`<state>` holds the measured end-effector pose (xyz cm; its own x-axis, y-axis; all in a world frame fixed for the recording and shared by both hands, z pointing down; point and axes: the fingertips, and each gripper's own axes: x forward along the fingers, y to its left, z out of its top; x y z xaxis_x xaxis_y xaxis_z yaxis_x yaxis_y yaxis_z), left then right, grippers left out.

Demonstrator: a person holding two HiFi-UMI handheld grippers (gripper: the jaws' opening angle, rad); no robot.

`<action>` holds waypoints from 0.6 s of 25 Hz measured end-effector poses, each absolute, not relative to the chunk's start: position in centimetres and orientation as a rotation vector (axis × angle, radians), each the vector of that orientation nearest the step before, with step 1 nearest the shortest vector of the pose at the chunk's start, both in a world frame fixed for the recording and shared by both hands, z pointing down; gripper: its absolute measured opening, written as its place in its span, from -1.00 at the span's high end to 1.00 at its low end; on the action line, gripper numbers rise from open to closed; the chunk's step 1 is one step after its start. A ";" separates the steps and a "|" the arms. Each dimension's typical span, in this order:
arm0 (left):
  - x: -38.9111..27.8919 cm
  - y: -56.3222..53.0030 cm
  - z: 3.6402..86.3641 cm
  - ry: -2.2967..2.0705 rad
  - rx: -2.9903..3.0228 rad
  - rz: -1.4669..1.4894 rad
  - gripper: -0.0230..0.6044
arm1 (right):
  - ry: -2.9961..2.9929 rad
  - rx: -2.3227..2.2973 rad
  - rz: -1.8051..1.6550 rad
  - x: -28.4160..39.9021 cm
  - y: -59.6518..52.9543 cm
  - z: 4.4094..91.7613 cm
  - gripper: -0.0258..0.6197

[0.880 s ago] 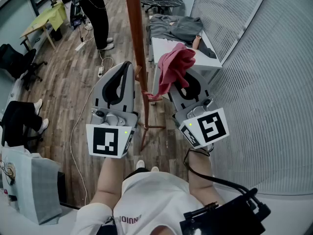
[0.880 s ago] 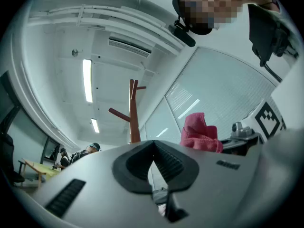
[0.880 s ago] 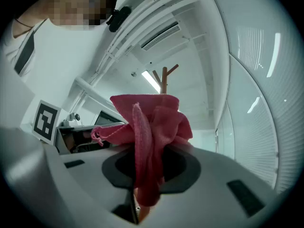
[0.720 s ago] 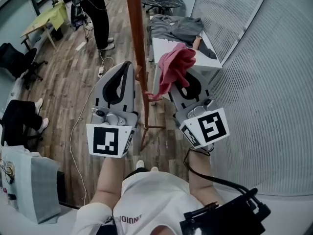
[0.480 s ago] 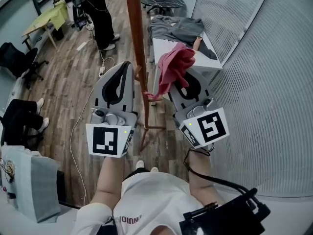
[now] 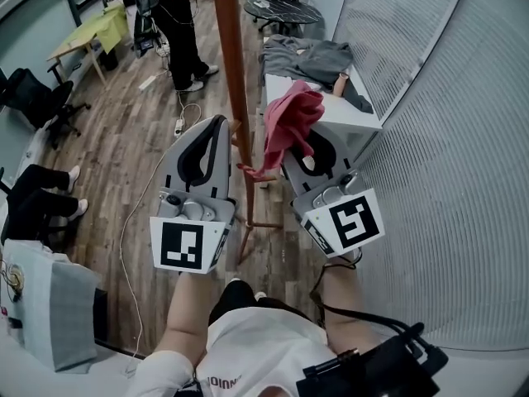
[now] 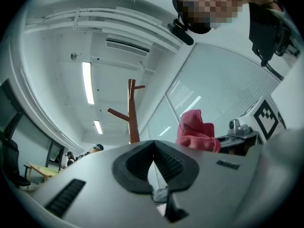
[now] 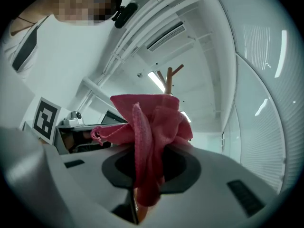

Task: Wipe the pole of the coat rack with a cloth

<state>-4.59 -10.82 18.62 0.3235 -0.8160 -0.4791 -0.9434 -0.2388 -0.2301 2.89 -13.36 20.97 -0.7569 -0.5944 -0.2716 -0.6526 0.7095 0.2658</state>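
Reddish-brown wood: pole [image 6: 234,64] of the coat rack. It stands upright on the plank floor [image 6: 124,139], directly ahead of the person and between the two grippers. In the head view its top is cut off by the frame. Its foot is partly masked by the gripper bodies.

Pink terry: cloth [image 6: 291,118], bunched and standing up out of the right gripper [image 6: 291,151]. The jaws are pinched tight on its lower folds. Most of the fabric is left free above the jaws, which I judge suits pressing it against the shaft. It sits just beside the pole on the right. A thin tail [image 6: 256,172] trails towards the wood, and contact there cannot be settled from any view. Wiping looks not yet begun.

Grey plastic: left gripper [image 6: 219,124], left of the pole. Its jaws are closed together with nothing between them. It is near the shaft but apart from it, probably idle or ready to steady the rack.

Surroundings: a white table [image 6: 364,121] lies behind the cloth and carries a grey garment [image 6: 318,56]. A standing person [image 6: 178,31] is farther off and seen only in part.

Obscured: in the right gripper view the cloth hides that gripper's jaw tips. Only the forked pegs of the pole show there above the cloth.
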 end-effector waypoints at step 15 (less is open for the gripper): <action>-6.1 -14.4 16.6 1.456 -2.222 0.399 0.88 | 2.604 -0.987 0.794 -0.4 -17.1 12.4 0.63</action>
